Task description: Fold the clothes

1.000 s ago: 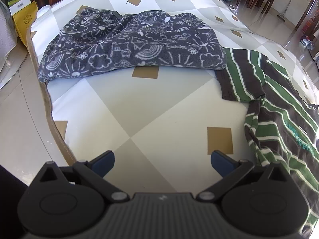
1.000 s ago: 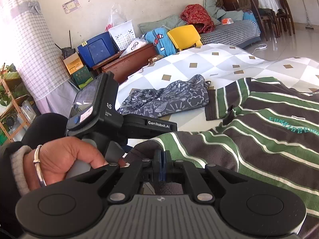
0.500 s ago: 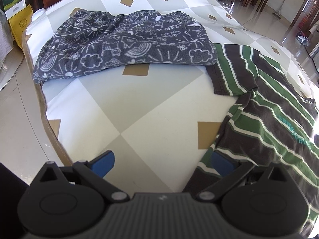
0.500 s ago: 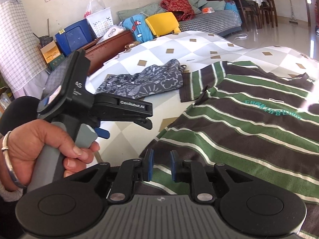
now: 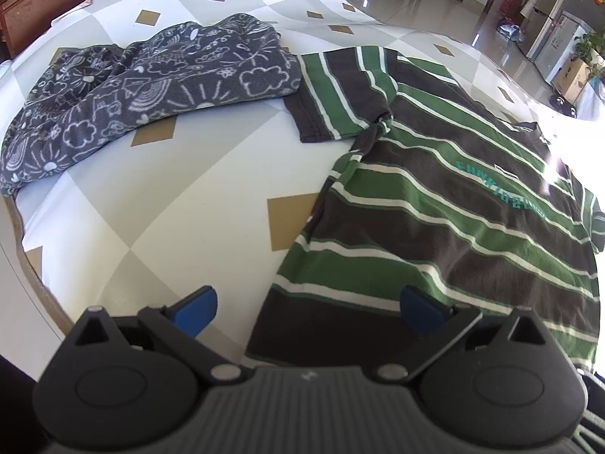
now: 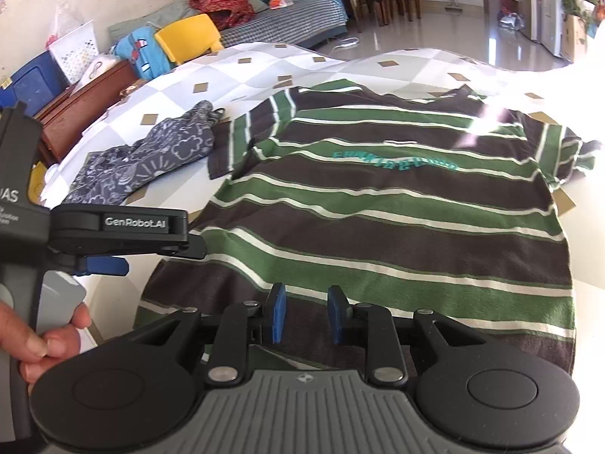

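A green, brown and white striped T-shirt (image 5: 446, 219) lies spread flat, front up, on the checked table cover (image 5: 181, 204); it also shows in the right wrist view (image 6: 378, 204). My left gripper (image 5: 308, 308) is wide open over the shirt's bottom left hem corner, empty. My right gripper (image 6: 305, 316) is open with a small gap, just above the hem, holding nothing. The left gripper (image 6: 113, 253) shows in the right wrist view, at the shirt's left edge.
A dark grey patterned fleece garment (image 5: 151, 83) lies crumpled at the table's far left, touching the shirt's sleeve (image 5: 332, 94). The table's edge (image 5: 26, 265) runs down the left. Sofa, yellow chair (image 6: 189, 38) and boxes stand behind.
The right gripper has opened and let go of the shirt hem. The shirt has been pulled out flat towards the near edge. The left gripper has moved right over the hem corner.
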`<state>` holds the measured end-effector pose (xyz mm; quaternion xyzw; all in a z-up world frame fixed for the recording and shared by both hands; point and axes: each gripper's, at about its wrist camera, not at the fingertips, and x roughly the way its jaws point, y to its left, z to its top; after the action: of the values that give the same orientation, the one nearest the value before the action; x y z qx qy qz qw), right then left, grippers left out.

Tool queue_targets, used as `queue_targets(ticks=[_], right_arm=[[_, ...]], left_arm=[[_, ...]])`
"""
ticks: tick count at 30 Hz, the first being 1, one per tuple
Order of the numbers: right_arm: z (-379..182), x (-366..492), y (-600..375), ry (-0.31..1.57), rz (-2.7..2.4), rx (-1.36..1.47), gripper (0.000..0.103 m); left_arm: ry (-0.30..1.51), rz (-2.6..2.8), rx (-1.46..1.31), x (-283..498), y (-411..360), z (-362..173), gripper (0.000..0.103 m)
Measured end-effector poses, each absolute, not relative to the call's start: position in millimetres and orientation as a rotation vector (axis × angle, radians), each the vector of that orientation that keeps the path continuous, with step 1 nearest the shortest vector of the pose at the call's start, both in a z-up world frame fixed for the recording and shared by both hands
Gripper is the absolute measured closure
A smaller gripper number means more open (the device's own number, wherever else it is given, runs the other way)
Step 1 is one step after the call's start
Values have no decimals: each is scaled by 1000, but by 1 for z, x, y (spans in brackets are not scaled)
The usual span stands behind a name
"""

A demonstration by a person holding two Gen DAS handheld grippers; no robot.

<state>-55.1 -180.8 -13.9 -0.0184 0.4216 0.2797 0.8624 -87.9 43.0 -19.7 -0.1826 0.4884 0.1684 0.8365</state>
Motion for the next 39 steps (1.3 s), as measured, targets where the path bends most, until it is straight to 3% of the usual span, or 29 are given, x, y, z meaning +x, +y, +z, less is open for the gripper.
queue_targets(ticks=[14, 28, 39], right_arm=[[-16, -32, -225, 826, 227, 0, 78], [-34, -13, -240, 855, 143, 43, 78], [-36, 4, -245, 831, 94, 25, 79]], left_arm=[[991, 200, -422, -73, 20, -29, 0], [994, 300, -192, -55, 10, -41, 0], [997, 362, -208, -43, 19, -41, 0]])
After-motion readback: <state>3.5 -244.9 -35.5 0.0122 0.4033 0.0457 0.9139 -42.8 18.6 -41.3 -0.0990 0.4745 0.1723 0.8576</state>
